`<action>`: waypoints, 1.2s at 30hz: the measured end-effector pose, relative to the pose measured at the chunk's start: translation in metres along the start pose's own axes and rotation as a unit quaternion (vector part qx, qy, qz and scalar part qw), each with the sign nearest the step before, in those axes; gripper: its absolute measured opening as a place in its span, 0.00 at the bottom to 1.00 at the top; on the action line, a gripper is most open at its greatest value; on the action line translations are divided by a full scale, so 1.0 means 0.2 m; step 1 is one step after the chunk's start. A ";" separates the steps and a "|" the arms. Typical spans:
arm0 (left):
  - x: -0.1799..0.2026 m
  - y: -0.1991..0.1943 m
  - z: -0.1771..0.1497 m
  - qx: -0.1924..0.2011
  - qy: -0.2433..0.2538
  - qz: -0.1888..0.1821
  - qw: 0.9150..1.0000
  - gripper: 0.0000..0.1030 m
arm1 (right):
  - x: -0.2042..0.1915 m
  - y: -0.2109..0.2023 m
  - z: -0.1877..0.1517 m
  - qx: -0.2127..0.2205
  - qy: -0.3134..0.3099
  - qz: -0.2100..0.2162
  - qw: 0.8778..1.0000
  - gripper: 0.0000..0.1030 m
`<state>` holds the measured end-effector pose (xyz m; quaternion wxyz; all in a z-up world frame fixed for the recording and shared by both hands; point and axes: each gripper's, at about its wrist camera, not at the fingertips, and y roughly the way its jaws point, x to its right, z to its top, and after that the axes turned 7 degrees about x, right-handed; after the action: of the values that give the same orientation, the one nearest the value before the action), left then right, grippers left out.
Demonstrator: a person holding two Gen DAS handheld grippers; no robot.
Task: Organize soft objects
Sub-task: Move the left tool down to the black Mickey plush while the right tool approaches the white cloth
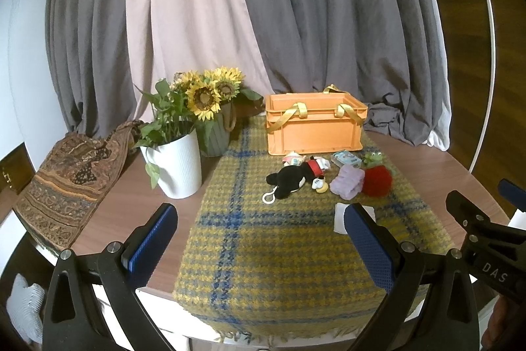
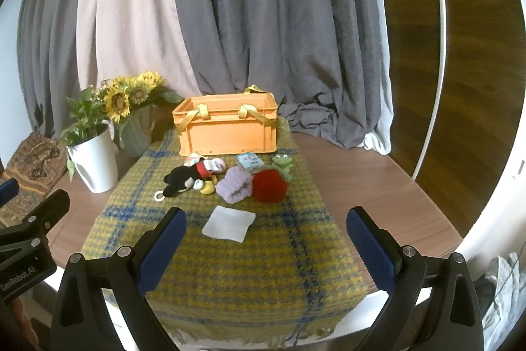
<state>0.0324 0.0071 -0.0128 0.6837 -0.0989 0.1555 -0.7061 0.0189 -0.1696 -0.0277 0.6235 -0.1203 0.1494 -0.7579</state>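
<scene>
An orange crate with yellow ribbon handles stands at the far end of a yellow-blue plaid blanket. In front of it lie a black mouse plush, a lilac knit piece, a red knit ball, a green frog toy, a small blue packet and a white cloth square. My left gripper and right gripper are both open and empty, hovering near the blanket's front.
A white pot with a green plant and a grey vase of sunflowers stand left of the crate. A patterned brown cloth lies at the far left. Grey and pink curtains hang behind the round wooden table.
</scene>
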 end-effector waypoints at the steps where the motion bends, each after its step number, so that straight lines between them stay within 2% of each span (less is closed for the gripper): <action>1: -0.01 0.02 0.00 -0.002 0.001 -0.001 1.000 1.00 | -0.01 0.01 0.00 -0.002 0.001 0.000 1.000 0.96; 10: -0.09 0.26 0.03 -0.020 0.014 -0.012 1.000 1.00 | -0.12 0.24 0.02 -0.028 0.001 0.000 1.000 0.96; 20: -0.13 0.65 0.05 -0.043 0.046 -0.044 0.997 1.00 | -0.26 0.57 0.01 -0.060 0.003 -0.014 0.998 0.96; 26: -0.12 0.88 0.02 -0.057 0.067 -0.073 0.993 1.00 | -0.31 0.76 -0.05 -0.082 0.009 -0.030 0.996 0.96; 36: -0.03 1.25 -0.09 -0.093 0.098 -0.126 0.983 0.99 | -0.34 1.02 -0.21 -0.123 0.028 -0.060 0.990 0.96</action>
<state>0.2594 0.0106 -0.1170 0.5587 -0.1109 0.2729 -0.7753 0.2014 -0.1354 -0.1432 0.5531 -0.1836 0.2516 -0.7727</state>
